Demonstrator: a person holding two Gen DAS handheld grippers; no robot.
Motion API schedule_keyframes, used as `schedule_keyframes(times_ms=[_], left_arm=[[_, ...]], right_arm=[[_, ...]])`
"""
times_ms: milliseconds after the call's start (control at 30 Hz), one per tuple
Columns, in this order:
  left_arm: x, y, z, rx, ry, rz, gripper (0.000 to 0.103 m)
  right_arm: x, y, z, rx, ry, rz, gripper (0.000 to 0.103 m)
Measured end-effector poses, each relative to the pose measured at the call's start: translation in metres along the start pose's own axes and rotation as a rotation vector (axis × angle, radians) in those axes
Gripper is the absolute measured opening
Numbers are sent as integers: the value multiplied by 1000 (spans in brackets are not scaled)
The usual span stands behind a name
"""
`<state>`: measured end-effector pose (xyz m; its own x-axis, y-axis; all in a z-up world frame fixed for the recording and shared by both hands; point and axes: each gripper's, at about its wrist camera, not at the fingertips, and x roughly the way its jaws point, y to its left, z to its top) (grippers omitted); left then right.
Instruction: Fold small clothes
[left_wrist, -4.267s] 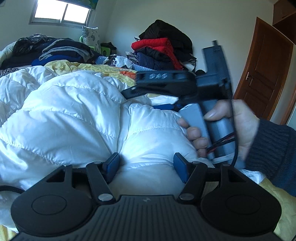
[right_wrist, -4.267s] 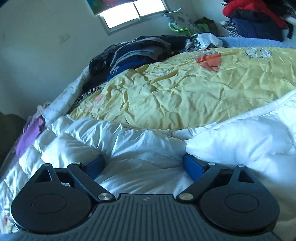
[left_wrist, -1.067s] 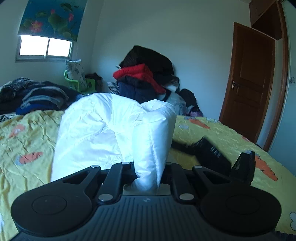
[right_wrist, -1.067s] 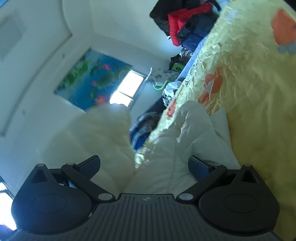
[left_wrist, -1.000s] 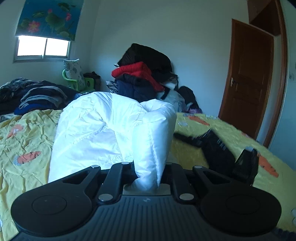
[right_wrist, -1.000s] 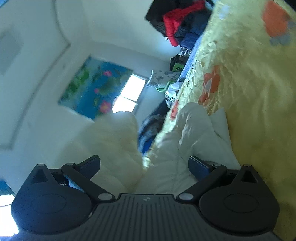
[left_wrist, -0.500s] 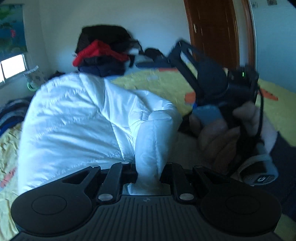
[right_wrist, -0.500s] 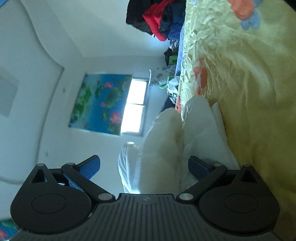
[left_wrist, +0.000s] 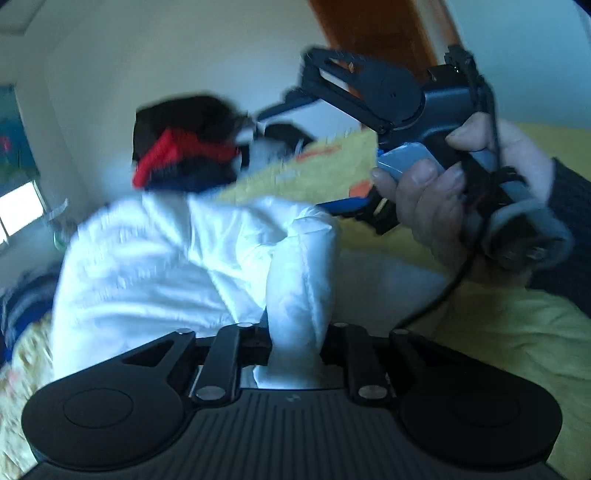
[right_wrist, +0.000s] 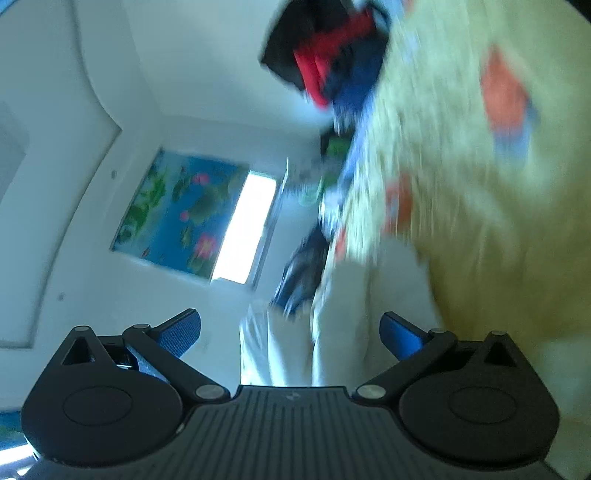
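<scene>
White puffy jacket (left_wrist: 155, 266) on the yellow bedspread (left_wrist: 491, 332), a fold pinched in the left gripper (left_wrist: 295, 339).
Its jaws are easing apart around that fold; the right gripper (right_wrist: 290, 332), hand-held (left_wrist: 436, 206), gapes wide, empty.

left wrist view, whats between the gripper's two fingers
A bunched fold of the white jacket sits between the left gripper fingers, which are opening; the left wrist view shows it.

A bed with a yellow patterned sheet (left_wrist: 498, 332) carries the white puffy jacket (left_wrist: 166, 266) and, apparently, piled clothes (left_wrist: 184, 151).
</scene>
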<state>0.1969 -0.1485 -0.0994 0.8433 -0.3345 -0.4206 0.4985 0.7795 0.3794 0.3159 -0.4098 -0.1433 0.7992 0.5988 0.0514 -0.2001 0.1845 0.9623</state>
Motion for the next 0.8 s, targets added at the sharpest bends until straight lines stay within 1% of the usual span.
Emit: schedule_keyframes(times_ms=[33, 100, 133, 167, 233, 267, 333, 367, 433, 500, 533, 567, 633, 667, 700, 733, 767, 800], left_arm=[[-12, 5, 1, -9, -29, -4, 21], [-33, 20, 1, -49, -74, -13, 26], [-42, 28, 1, -75, -91, -13, 34], [-50, 36, 0, -101, -102, -15, 46], [-63, 51, 1, -137, -115, -41, 55], [-69, 58, 1, -146, -114, -66, 55], [-72, 57, 3, -138, -117, -79, 55], [-71, 54, 4, -123, -126, -60, 56], [-68, 54, 2, -104, -150, 12, 57], [-67, 58, 2, -106, -145, 94, 57], [-65, 66, 3, -130, -147, 131, 57], [-66, 75, 2, -171, -149, 152, 57], [-69, 100, 0, -295, -167, 157, 57], [-69, 112, -2, -363, -172, 157, 64], [-63, 123, -6, -436, -161, 161, 68], [-53, 131, -10, -490, -130, 171, 71], [-36, 136, -13, -518, -69, 185, 71], [-18, 137, -14, -519, 1, 192, 70]], right_arm=[[-11, 11, 4, -53, -44, -15, 102], [-23, 33, 12, -141, -84, -43, 102], [-27, 49, 15, -199, -92, -52, 102], [-29, 64, 18, -252, -92, -49, 102], [-24, 103, 21, -351, -52, -8, 102], [-18, 119, 20, -387, -28, 17, 102], [0, 156, 12, -478, 58, 90, 102], [11, 169, 7, -501, 106, 119, 102], [44, 193, -9, -516, 225, 158, 102], [82, 211, -22, -519, 343, 146, 102], [105, 220, -30, -515, 408, 132, 102], [121, 226, -36, -506, 450, 127, 102], [146, 235, -47, -485, 518, 125, 102], [156, 239, -53, -473, 548, 135, 102], [168, 241, -57, -458, 576, 149, 102], [180, 241, -61, -434, 608, 156, 102], [186, 242, -68, -412, 636, 158, 102], [195, 241, -74, -401, 659, 158, 102]])
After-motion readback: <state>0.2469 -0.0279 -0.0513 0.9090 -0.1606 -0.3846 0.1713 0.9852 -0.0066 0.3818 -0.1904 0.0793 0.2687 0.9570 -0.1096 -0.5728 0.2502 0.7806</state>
